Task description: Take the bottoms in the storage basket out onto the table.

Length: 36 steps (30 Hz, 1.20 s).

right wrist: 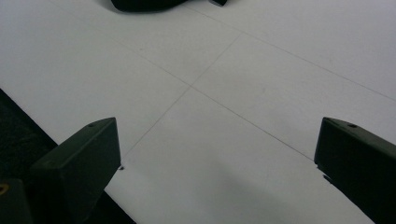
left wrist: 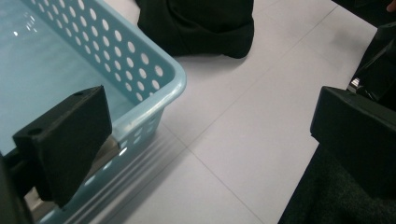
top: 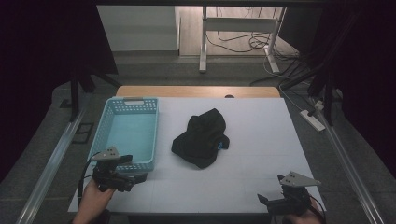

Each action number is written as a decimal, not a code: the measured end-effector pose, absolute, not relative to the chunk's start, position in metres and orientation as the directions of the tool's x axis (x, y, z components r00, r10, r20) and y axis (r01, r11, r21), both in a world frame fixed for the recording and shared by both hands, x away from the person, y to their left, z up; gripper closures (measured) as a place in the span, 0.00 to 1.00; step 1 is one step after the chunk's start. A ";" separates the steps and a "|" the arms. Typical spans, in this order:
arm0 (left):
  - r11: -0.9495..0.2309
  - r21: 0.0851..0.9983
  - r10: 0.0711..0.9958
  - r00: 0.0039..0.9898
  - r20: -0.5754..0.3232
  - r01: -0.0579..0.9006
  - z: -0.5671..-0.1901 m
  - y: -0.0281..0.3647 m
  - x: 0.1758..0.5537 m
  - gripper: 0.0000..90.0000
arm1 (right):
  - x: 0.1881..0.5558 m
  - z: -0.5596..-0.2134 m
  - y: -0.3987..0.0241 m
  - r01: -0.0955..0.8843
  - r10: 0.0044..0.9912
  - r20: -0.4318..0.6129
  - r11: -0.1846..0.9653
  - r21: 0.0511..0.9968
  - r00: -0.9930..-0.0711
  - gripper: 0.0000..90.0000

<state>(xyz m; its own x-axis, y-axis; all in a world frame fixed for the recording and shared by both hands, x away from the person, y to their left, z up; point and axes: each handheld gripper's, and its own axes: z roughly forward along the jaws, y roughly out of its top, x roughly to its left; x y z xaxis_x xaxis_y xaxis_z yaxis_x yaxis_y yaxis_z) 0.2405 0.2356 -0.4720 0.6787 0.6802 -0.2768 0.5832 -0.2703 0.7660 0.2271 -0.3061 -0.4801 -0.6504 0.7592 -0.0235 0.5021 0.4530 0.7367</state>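
A crumpled black garment with a small blue tag lies on the middle of the white table. Left of it stands a light blue perforated basket with nothing inside. My left gripper is open at the basket's near right corner, one jaw over the rim and the other over the table. The garment lies beyond that corner. My right gripper hovers open near the table's front right edge, with bare tabletop between its jaws. The garment's edge is far ahead of it.
A wooden strip borders the table's far side. Metal rails run along both sides of the table. On the floor beyond are a white desk frame, loose cables and a power strip. Dark curtains hang left and right.
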 end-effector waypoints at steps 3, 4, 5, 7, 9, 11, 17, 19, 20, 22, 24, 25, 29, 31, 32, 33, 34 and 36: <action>-0.272 0.765 0.686 0.675 -0.271 0.584 -0.473 0.237 0.236 0.00 | 0.227 -0.480 -0.306 0.502 0.759 -0.024 0.453 0.737 -0.651 0.01; -0.274 0.764 0.688 0.674 -0.269 0.584 -0.473 0.237 0.235 0.00 | 0.227 -0.480 -0.306 0.502 0.759 -0.024 0.454 0.737 -0.651 0.01; -0.277 0.763 0.690 0.673 -0.265 0.584 -0.473 0.237 0.234 0.00 | 0.227 -0.480 -0.306 0.502 0.759 -0.024 0.454 0.736 -0.651 0.01; -0.286 0.756 0.693 0.672 -0.261 0.589 -0.474 0.237 0.231 0.00 | 0.227 -0.480 -0.306 0.502 0.759 -0.024 0.453 0.737 -0.651 0.01; -0.296 0.749 0.697 0.670 -0.256 0.593 -0.474 0.236 0.229 0.00 | 0.227 -0.480 -0.306 0.502 0.760 -0.023 0.452 0.737 -0.650 0.01; -0.311 0.743 0.700 0.672 -0.242 0.592 -0.475 0.235 0.226 0.00 | 0.227 -0.480 -0.306 0.502 0.760 -0.022 0.451 0.738 -0.650 0.01; -0.325 0.738 0.710 0.668 -0.223 0.591 -0.477 0.235 0.218 0.00 | 0.227 -0.480 -0.306 0.501 0.759 -0.022 0.451 0.738 -0.650 0.01; -0.325 0.738 0.714 0.665 -0.219 0.591 -0.478 0.236 0.215 0.00 | 0.227 -0.480 -0.306 0.501 0.760 -0.022 0.451 0.738 -0.650 0.01; -0.324 0.739 0.715 0.665 -0.218 0.591 -0.478 0.237 0.215 0.00 | 0.227 -0.480 -0.306 0.501 0.760 -0.023 0.451 0.738 -0.650 0.01; -0.318 0.740 0.718 0.660 -0.221 0.593 -0.480 0.239 0.212 0.00 | 0.227 -0.480 -0.306 0.501 0.759 -0.023 0.451 0.739 -0.650 0.01; -0.313 0.741 0.720 0.657 -0.223 0.594 -0.481 0.240 0.210 0.00 | 0.227 -0.480 -0.306 0.501 0.760 -0.023 0.450 0.739 -0.650 0.01; -0.310 0.741 0.722 0.655 -0.224 0.595 -0.482 0.241 0.209 0.00 | 0.227 -0.480 -0.306 0.501 0.760 -0.022 0.450 0.739 -0.650 0.01; -0.288 0.744 0.728 0.642 -0.239 0.603 -0.487 0.245 0.206 0.00 | 0.227 -0.480 -0.306 0.501 0.760 -0.022 0.450 0.740 -0.650 0.01; -0.283 0.745 0.734 0.636 -0.237 0.604 -0.489 0.247 0.205 0.00 | 0.227 -0.480 -0.306 0.500 0.760 -0.022 0.449 0.740 -0.650 0.01; -0.282 0.745 0.734 0.636 -0.238 0.604 -0.490 0.248 0.205 0.00 | 0.227 -0.480 -0.306 0.500 0.760 -0.023 0.449 0.740 -0.649 0.01; -0.280 0.745 0.735 0.634 -0.239 0.606 -0.491 0.249 0.204 0.00 | 0.227 -0.480 -0.306 0.501 0.760 -0.022 0.449 0.740 -0.649 0.01; -0.281 0.743 0.737 0.632 -0.238 0.607 -0.492 0.250 0.204 0.00 | 0.227 -0.480 -0.307 0.500 0.760 -0.022 0.449 0.740 -0.649 0.01; -0.282 0.741 0.742 0.628 -0.235 0.610 -0.494 0.252 0.203 0.00 | 0.227 -0.480 -0.307 0.502 0.762 -0.021 0.447 0.741 -0.648 0.01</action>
<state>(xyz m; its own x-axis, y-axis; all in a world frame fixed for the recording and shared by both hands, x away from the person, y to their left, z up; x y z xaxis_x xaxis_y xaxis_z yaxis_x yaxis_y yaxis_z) 0.2026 0.2522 -0.4941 0.6282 0.7416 -0.2353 0.6100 -0.2818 0.7406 0.2270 -0.3067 -0.4800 -0.6477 0.7616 -0.0206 0.5018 0.4467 0.7407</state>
